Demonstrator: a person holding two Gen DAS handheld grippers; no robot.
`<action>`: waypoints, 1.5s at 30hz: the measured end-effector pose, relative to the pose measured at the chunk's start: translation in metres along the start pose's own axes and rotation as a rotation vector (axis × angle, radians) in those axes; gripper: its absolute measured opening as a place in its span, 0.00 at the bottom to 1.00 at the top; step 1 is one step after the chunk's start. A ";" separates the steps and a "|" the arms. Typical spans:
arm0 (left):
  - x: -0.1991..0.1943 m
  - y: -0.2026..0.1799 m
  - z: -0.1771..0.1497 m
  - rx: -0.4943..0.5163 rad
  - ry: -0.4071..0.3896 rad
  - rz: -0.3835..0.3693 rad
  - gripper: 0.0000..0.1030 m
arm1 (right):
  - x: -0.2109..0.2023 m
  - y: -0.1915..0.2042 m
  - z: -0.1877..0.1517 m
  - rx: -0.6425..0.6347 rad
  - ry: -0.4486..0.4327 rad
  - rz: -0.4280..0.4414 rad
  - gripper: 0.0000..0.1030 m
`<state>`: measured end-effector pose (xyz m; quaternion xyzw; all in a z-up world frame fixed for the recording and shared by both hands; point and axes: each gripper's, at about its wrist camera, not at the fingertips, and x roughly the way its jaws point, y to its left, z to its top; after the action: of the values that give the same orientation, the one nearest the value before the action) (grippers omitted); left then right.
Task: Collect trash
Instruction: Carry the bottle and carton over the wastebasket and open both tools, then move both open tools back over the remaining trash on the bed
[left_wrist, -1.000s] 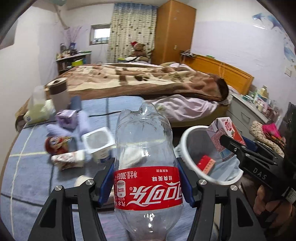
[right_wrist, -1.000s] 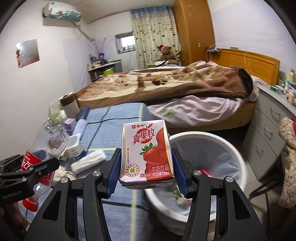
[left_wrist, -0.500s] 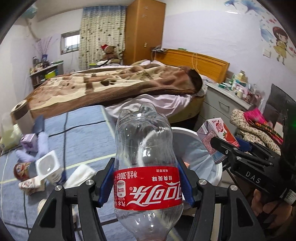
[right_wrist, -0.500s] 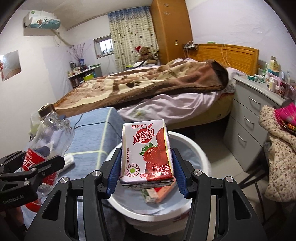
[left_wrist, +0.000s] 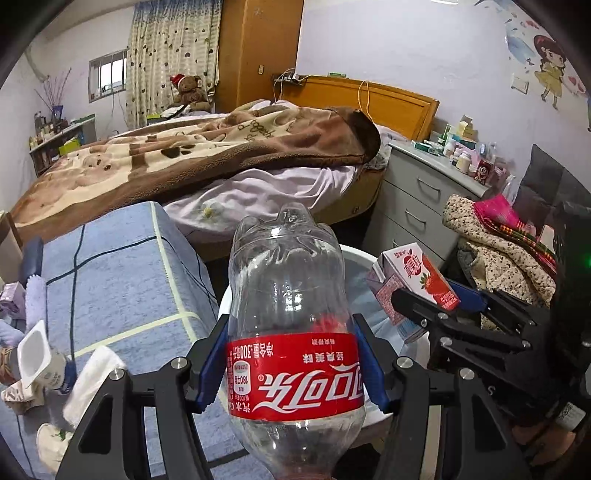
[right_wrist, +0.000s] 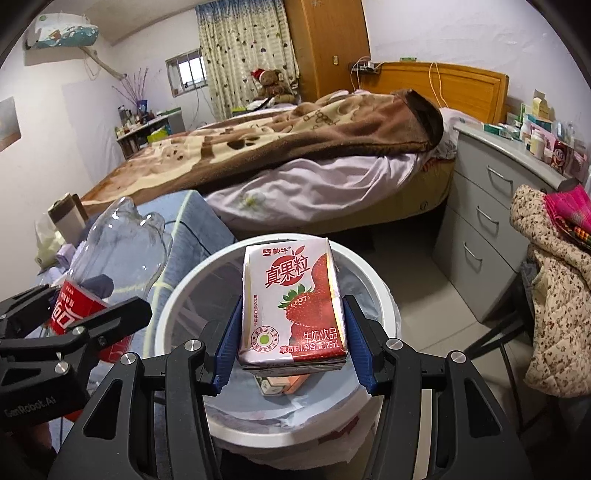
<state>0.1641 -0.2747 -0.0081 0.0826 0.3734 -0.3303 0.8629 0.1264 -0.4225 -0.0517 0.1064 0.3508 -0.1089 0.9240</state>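
The blue fingers (left_wrist: 364, 363) of the left gripper (left_wrist: 291, 365) were partly closed and pressed on both sides of a clear plastic cola bottle (left_wrist: 290, 314), gripping it at its red label, with the bottle's far end pointing away from the camera. The fingers (right_wrist: 356, 343) of the right gripper (right_wrist: 291, 341) were likewise partly closed, clamping a strawberry milk carton (right_wrist: 291, 302) by its lower sides and holding it upright. The carton hung directly over the open mouth of a round white trash bin (right_wrist: 380, 291) lined with a pale bag; at least one flattened carton (right_wrist: 284, 384) lay inside. In the right wrist view the bottle sat just left of the bin's rim. In the left wrist view the bin's rim (left_wrist: 354, 253) showed behind the bottle. To the left of the bin stood a low surface under a blue checked cloth (left_wrist: 118, 266), carrying an empty white yogurt cup (left_wrist: 35, 354) and crumpled white tissue (left_wrist: 94, 380). Behind were a bed with a brown blanket (left_wrist: 192, 155) and a grey chest of drawers (right_wrist: 491, 221).
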 end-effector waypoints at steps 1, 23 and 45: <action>0.004 0.001 0.001 -0.004 0.007 -0.003 0.61 | 0.003 0.000 0.000 -0.004 0.010 -0.007 0.53; 0.021 0.024 0.010 -0.070 0.011 -0.015 0.65 | 0.019 -0.010 0.004 0.004 0.059 -0.075 0.66; -0.060 0.064 -0.024 -0.131 -0.092 0.100 0.65 | -0.009 0.034 0.007 -0.024 -0.038 0.012 0.66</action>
<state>0.1604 -0.1857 0.0102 0.0290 0.3494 -0.2650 0.8982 0.1338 -0.3910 -0.0364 0.0953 0.3339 -0.1010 0.9323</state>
